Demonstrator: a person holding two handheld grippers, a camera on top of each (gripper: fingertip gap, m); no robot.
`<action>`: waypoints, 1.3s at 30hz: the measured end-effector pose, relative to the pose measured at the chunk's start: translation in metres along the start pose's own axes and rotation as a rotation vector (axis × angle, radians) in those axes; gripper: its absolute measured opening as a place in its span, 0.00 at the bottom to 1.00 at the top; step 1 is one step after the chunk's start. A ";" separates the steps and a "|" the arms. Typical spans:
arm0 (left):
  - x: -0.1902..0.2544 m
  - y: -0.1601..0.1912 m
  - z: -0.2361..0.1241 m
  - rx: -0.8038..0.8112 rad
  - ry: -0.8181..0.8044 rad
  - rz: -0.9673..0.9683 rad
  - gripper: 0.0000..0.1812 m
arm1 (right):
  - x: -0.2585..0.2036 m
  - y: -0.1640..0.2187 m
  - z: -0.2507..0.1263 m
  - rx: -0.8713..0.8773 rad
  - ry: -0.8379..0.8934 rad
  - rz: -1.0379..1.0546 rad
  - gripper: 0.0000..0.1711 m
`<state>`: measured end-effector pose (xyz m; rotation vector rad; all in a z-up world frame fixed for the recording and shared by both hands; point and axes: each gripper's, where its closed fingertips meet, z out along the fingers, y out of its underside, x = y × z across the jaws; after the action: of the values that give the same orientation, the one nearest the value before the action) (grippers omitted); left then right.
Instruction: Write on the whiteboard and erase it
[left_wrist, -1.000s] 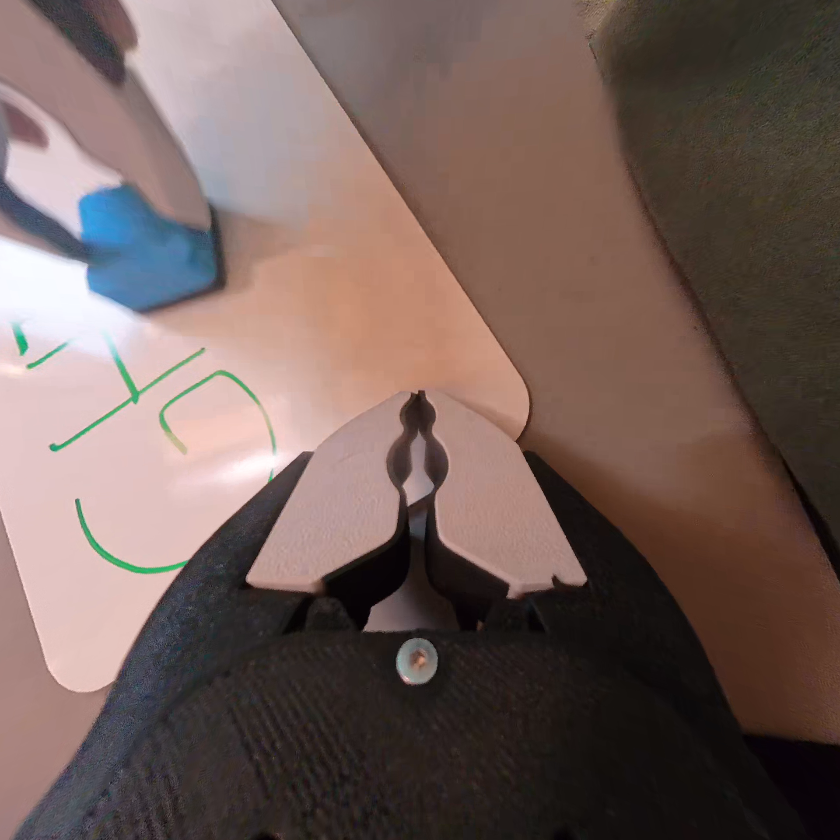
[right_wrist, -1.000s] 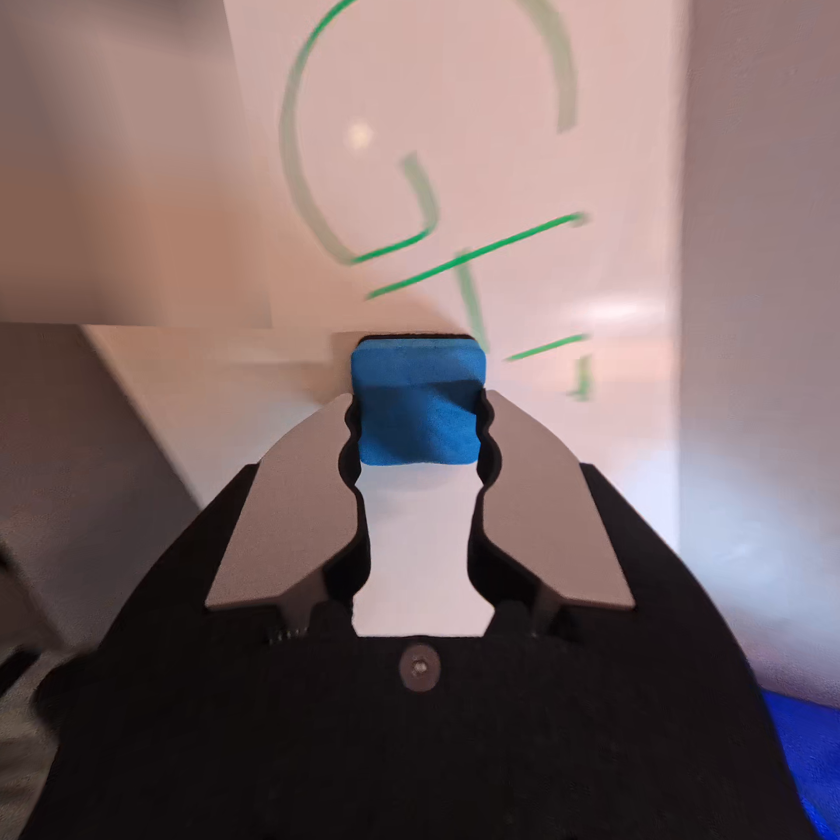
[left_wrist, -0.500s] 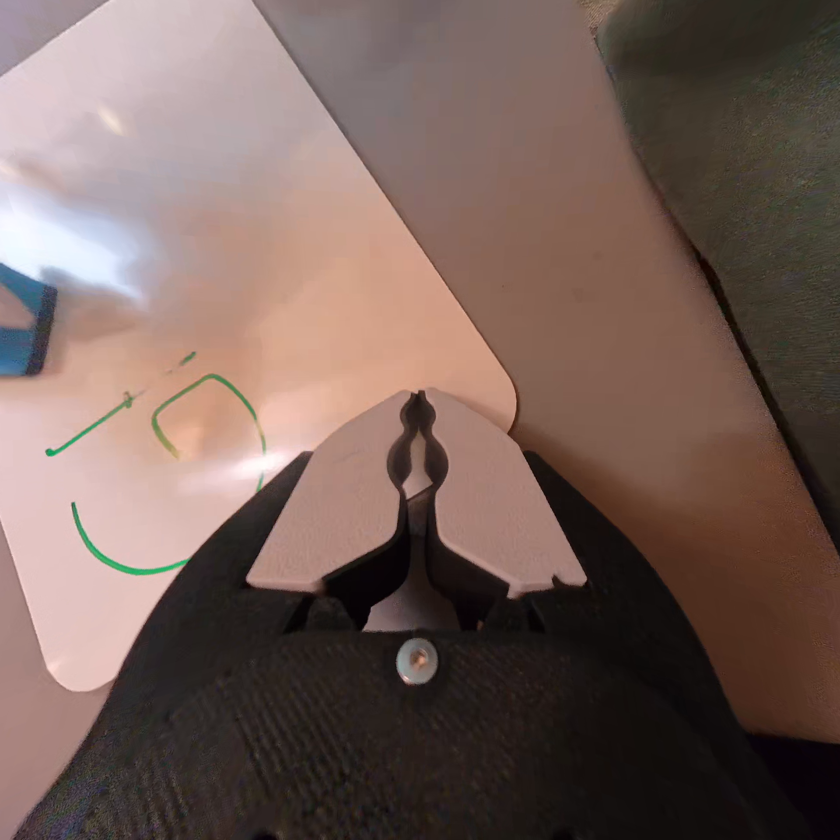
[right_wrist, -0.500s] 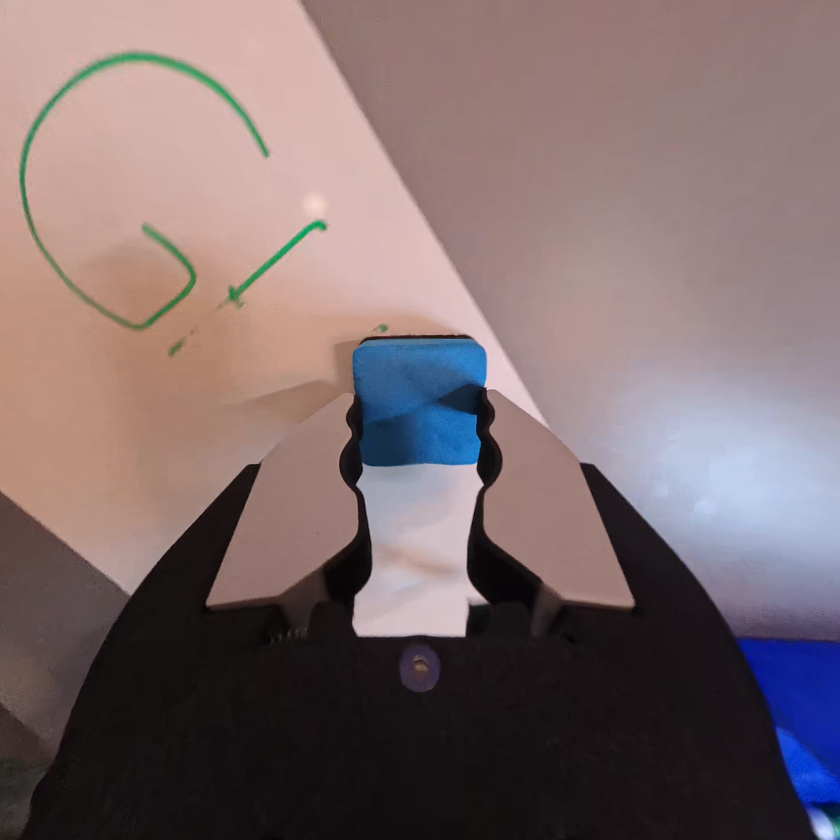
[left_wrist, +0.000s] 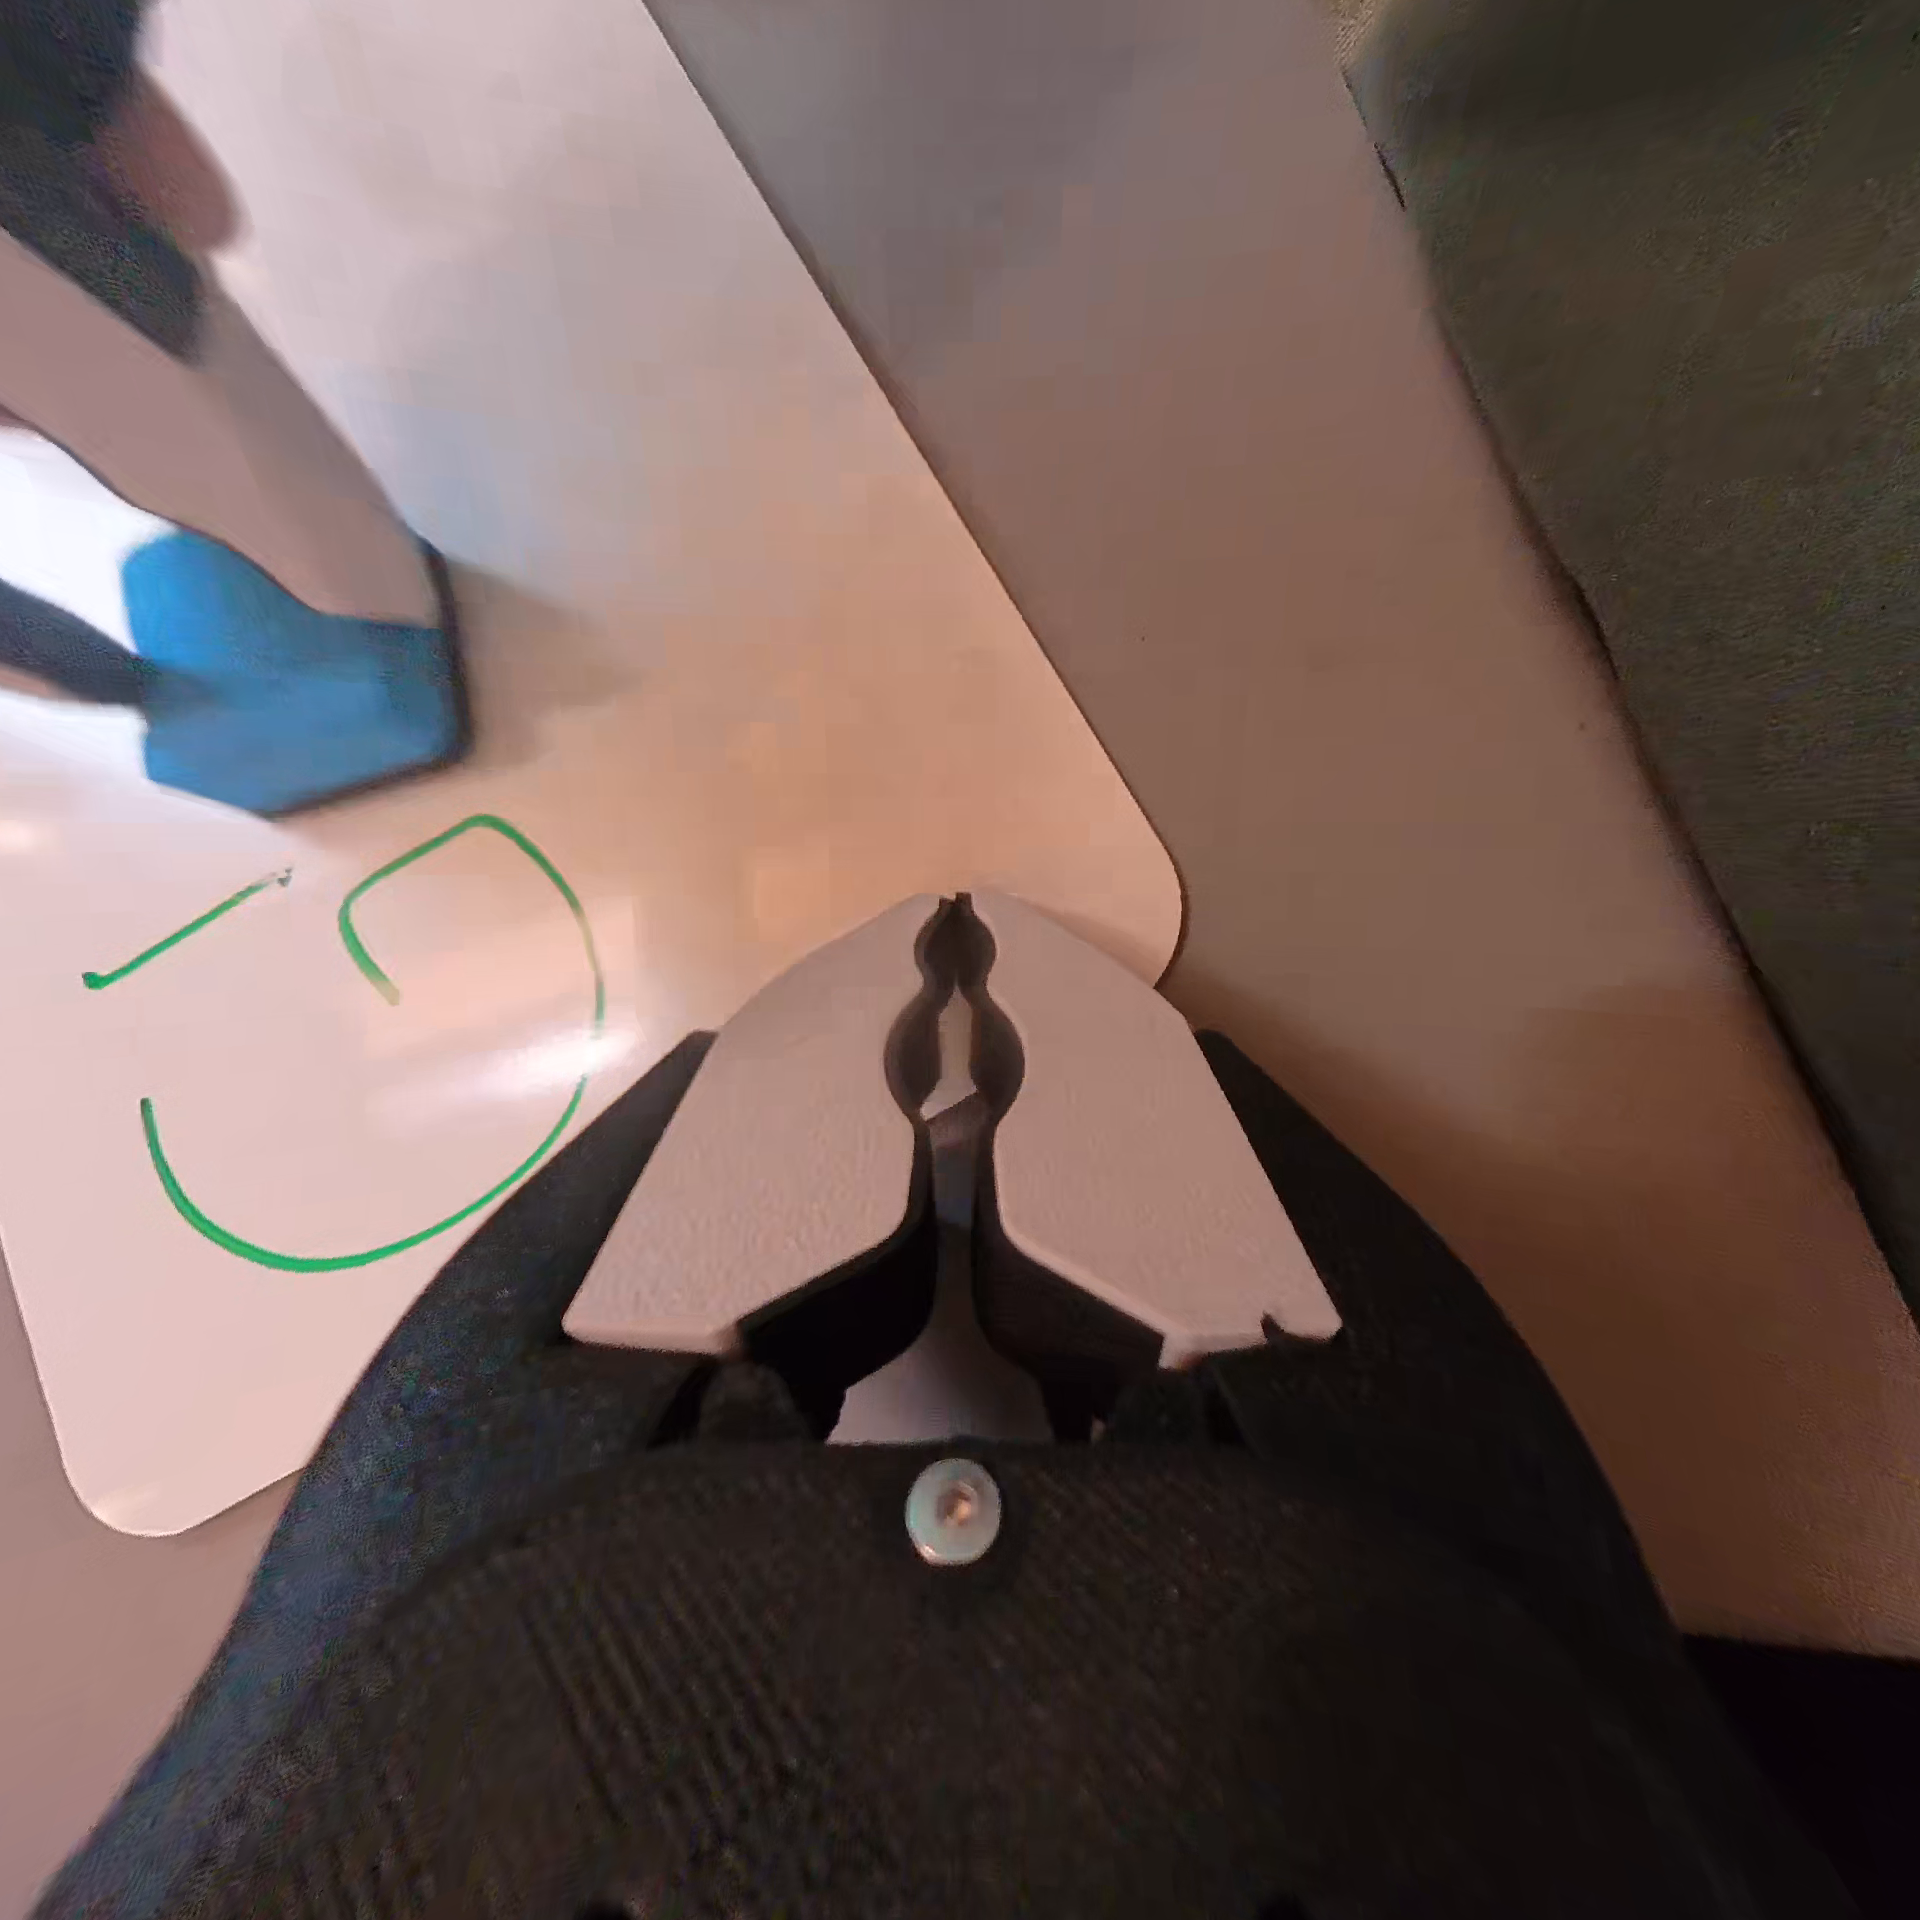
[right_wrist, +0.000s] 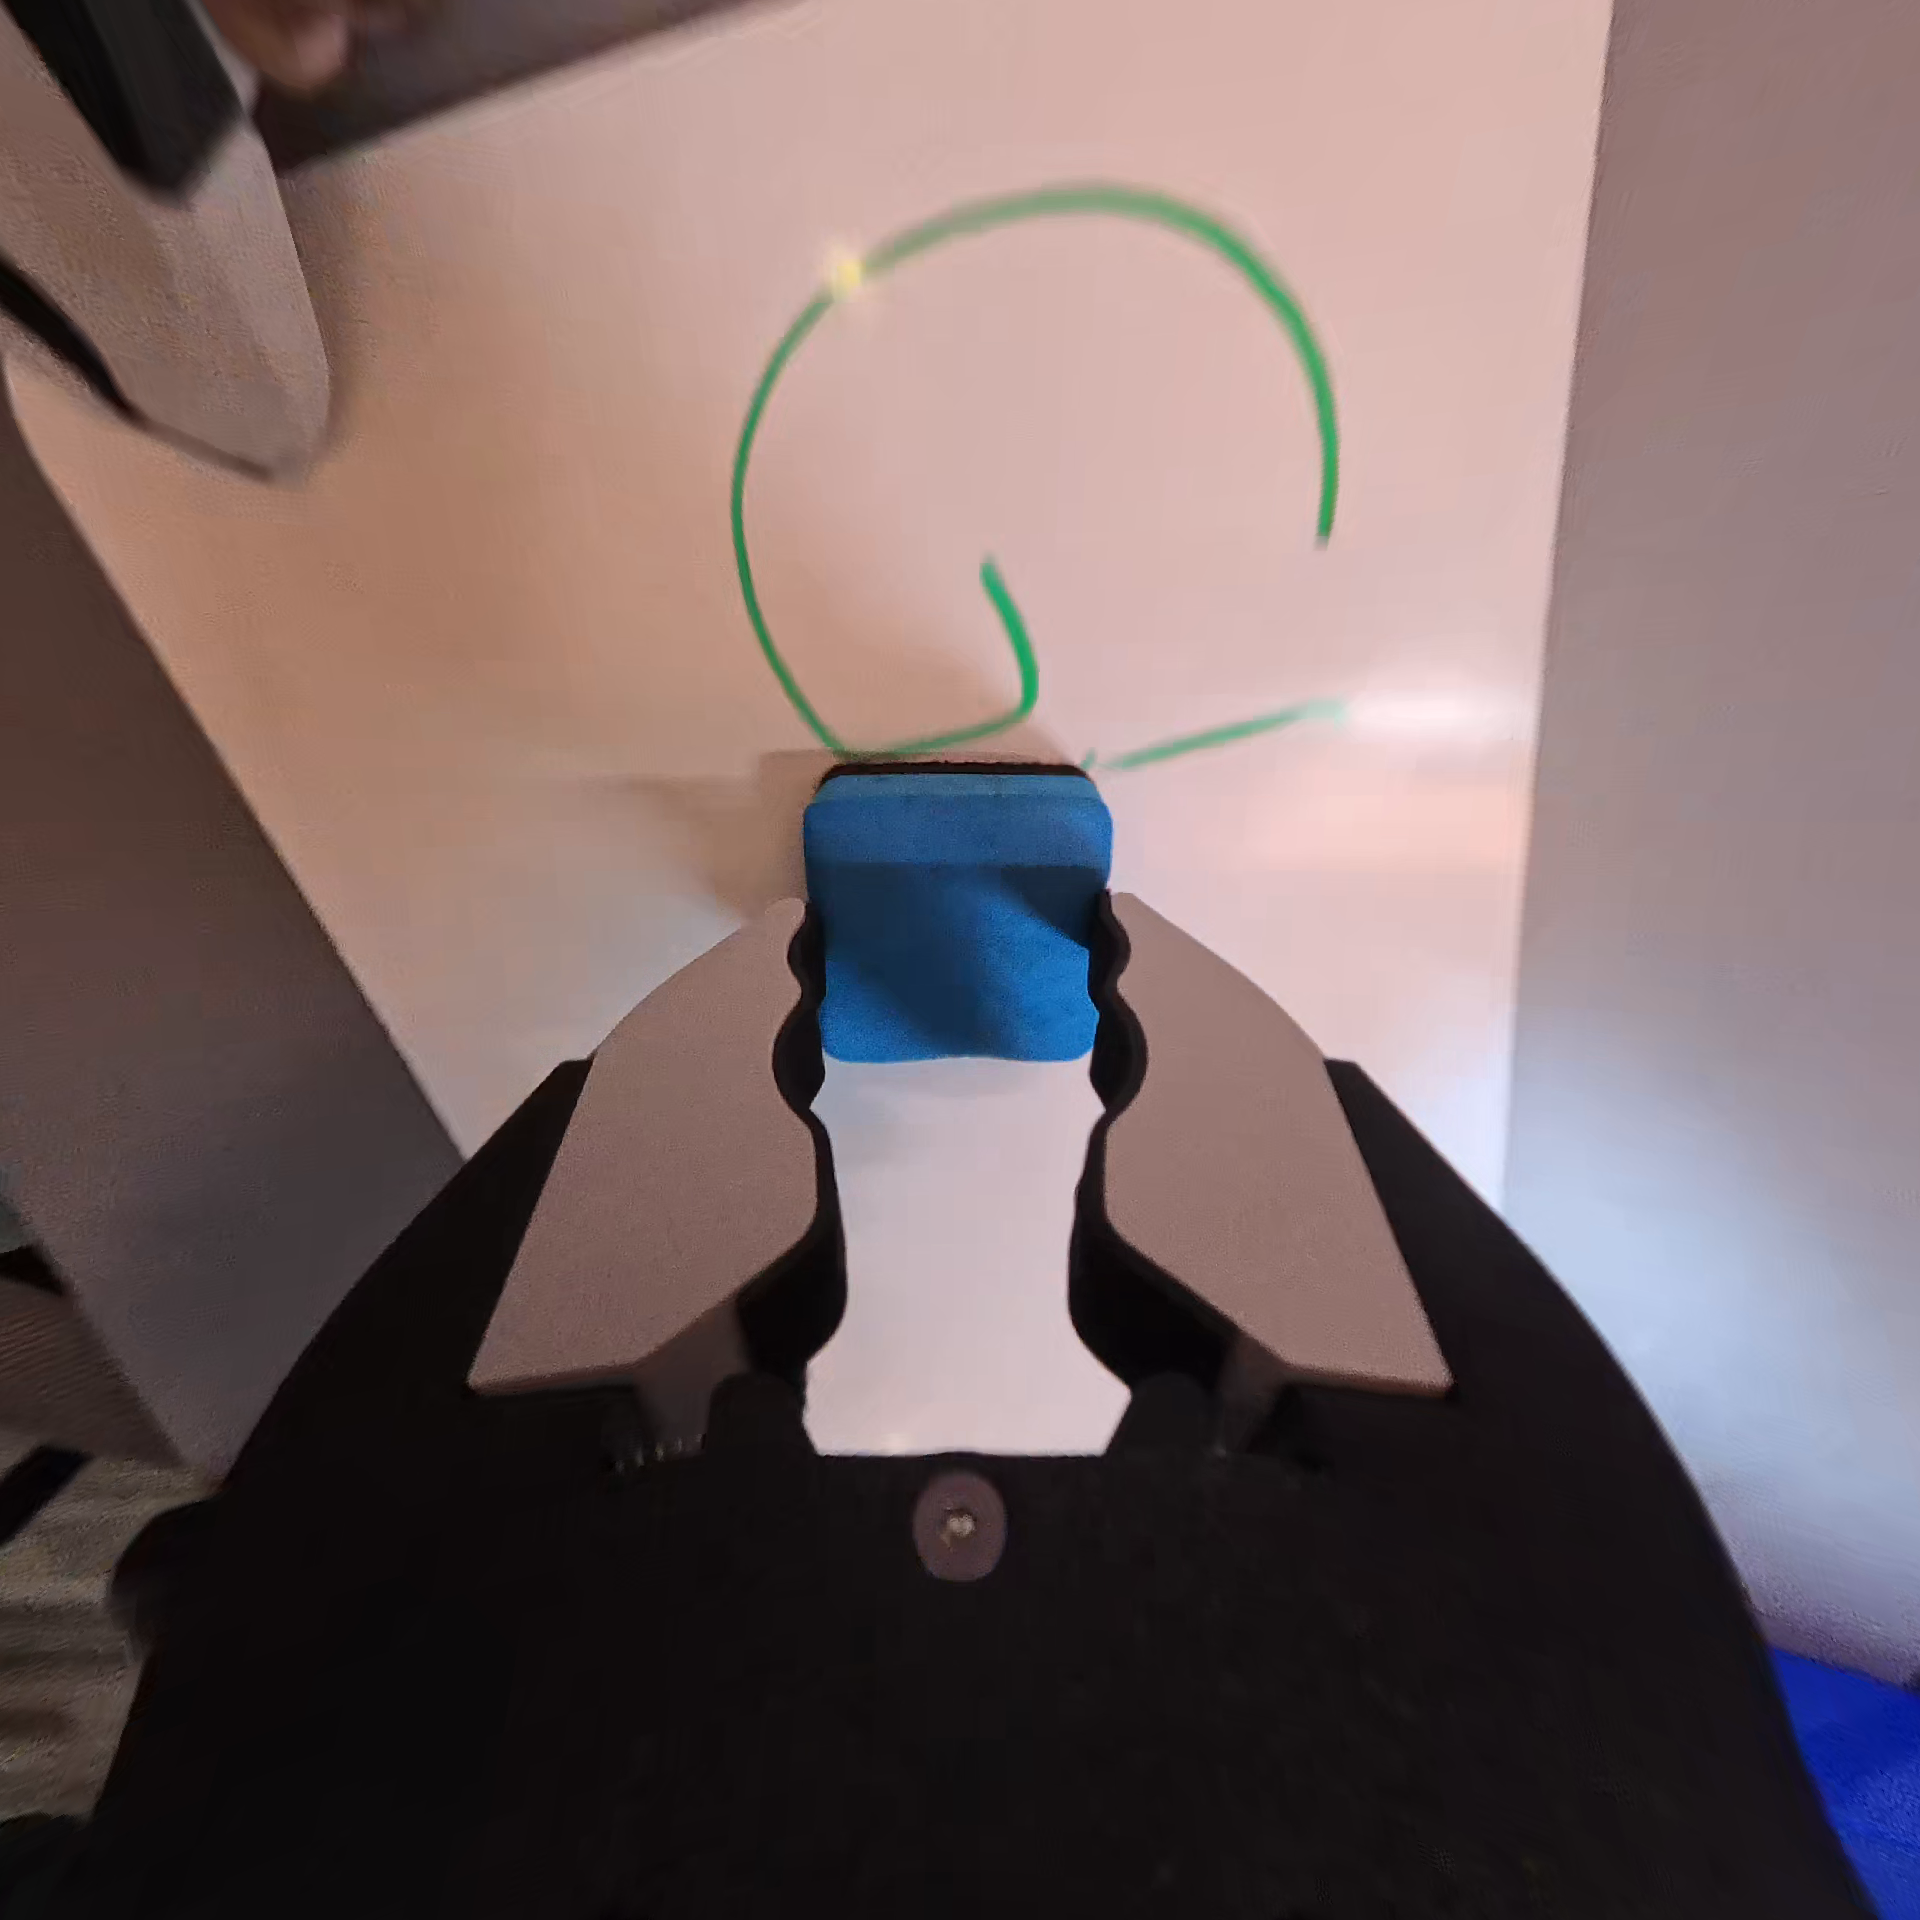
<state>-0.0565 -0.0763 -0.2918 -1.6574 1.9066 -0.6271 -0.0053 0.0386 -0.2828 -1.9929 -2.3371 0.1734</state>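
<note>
A white whiteboard (left_wrist: 644, 582) lies flat on a pale table. Green marker strokes (left_wrist: 488, 1049) remain on it: one curved shape and a short line. My right gripper (right_wrist: 954, 914) is shut on a blue foam eraser (right_wrist: 956, 935) and presses it on the whiteboard (right_wrist: 582, 520) just below the green strokes (right_wrist: 1039, 260). The eraser (left_wrist: 291, 686) also shows blurred in the left wrist view, above the strokes. My left gripper (left_wrist: 958, 906) is shut and empty, its tips over the board's near right corner. It also shows at the top left of the right wrist view (right_wrist: 208, 343).
The pale table (left_wrist: 1351, 727) runs to the right of the board. A dark green fabric surface (left_wrist: 1714, 416) lies at the far right. Something blue (right_wrist: 1860, 1766) sits at the bottom right of the right wrist view.
The right gripper swept the eraser left and then back right across the board. Several green strokes above the curved shape are wiped away. The left gripper has stayed in place.
</note>
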 end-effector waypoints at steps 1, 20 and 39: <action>0.000 0.000 0.000 -0.003 0.003 -0.001 0.00 | 0.003 -0.010 0.002 0.013 0.019 -0.022 0.29; 0.001 0.002 -0.002 0.000 0.012 -0.023 0.00 | 0.000 -0.016 0.002 -0.001 -0.013 -0.009 0.29; 0.000 0.001 -0.001 -0.008 0.006 -0.024 0.00 | 0.064 -0.038 0.004 0.036 0.066 0.117 0.29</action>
<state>-0.0584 -0.0766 -0.2917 -1.6868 1.8985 -0.6353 -0.0528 0.0957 -0.2837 -2.0859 -2.1636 0.1519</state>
